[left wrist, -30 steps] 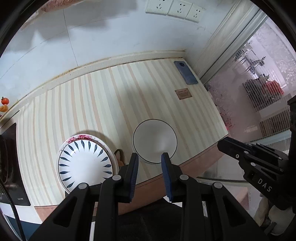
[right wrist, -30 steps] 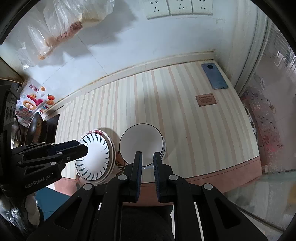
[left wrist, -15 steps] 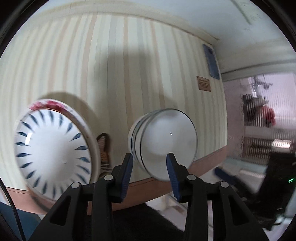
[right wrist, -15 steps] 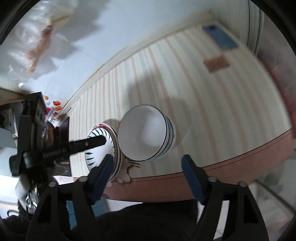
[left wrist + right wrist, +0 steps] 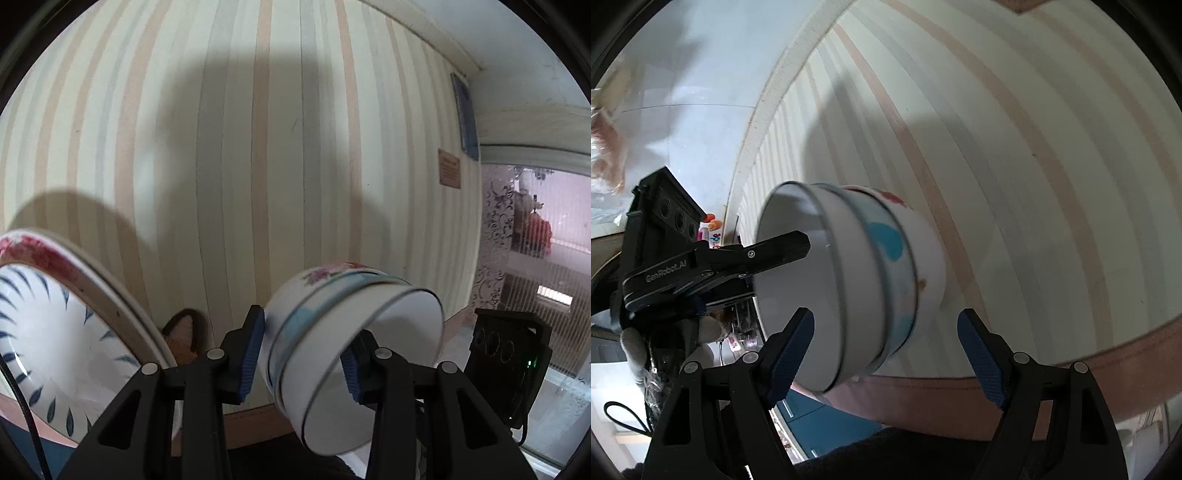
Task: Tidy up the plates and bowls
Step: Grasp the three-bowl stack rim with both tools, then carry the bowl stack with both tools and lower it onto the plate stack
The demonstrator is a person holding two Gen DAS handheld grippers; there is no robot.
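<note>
A: Two jaws of the left gripper (image 5: 301, 350) sit either side of the stack of bowls (image 5: 351, 354). One blue pad lies against the outer wall of the stack; the other pad is partly hidden behind the rim of the top bowl. Condition: clamped on the stack wall.

B: Confirm stack attitude.

A: Tilted on its side, mouth facing the camera in the left wrist view. In the right wrist view the stack of bowls (image 5: 849, 284) shows the same tilt, with one finger of the left gripper (image 5: 775, 251) reaching inside the white top bowl. Coloured patterns mark the lower bowls.

B: Right gripper status?

A: Right gripper (image 5: 884, 354) jaws stand wide apart. The stack lies between the fingers, close to the left pad; whether that pad touches it cannot be determined. The other pad is clear of the stack.

B: Stack location?

A: Near the front edge of the striped counter (image 5: 258, 147). Contact with the surface cannot be determined.

B: Surroundings?

A: Plates (image 5: 55, 332) with blue leaf marks lie at the front left, just beside the left gripper. A small brown card (image 5: 449, 168) and a dark blue phone (image 5: 464, 118) lie toward the back right corner, well apart from the stack.
</note>
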